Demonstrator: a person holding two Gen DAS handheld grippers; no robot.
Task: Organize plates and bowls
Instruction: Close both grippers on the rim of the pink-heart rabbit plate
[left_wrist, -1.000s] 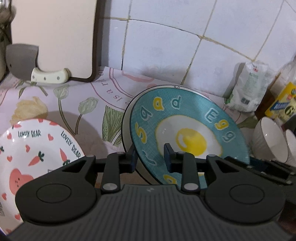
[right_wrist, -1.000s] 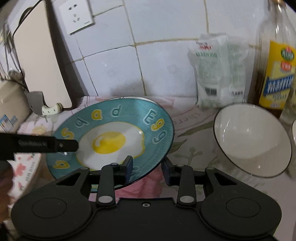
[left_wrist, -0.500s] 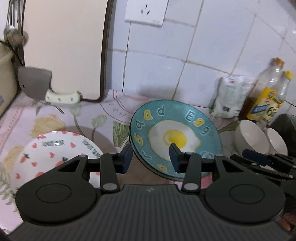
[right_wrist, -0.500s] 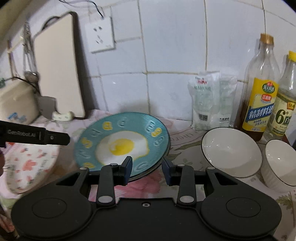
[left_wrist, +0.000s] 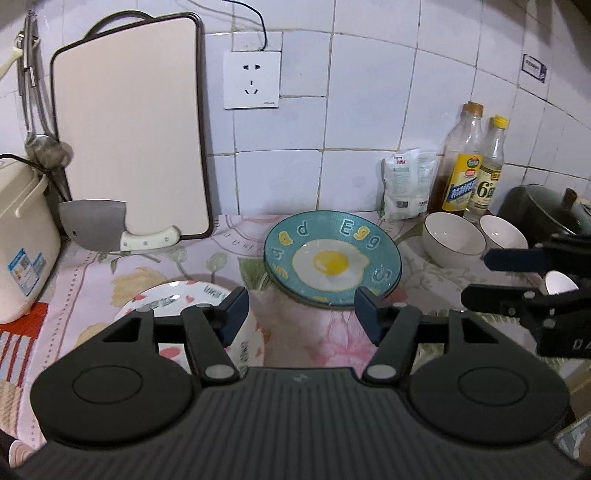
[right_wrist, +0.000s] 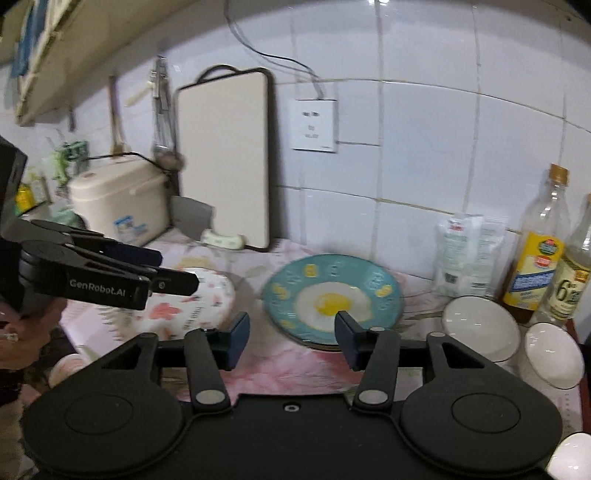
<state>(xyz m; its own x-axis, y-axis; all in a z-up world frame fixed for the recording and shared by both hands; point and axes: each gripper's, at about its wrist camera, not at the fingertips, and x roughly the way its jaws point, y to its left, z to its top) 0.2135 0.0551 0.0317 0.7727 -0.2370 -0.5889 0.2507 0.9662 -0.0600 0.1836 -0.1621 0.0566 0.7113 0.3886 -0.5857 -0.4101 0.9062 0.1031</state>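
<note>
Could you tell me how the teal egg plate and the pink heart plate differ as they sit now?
The teal egg plate shows a fried egg and yellow letters; the pink heart plate is white with hearts. The teal one rests on another plate, further back; the pink one lies nearer, left. Neither is gripped.

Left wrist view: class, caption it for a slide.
Open left gripper faces the egg plate on the counter, two white bowls beside it.

Cleaver (left_wrist: 96, 224) leans against cutting board (left_wrist: 131, 125) beside rice cooker (left_wrist: 23, 240).
</note>
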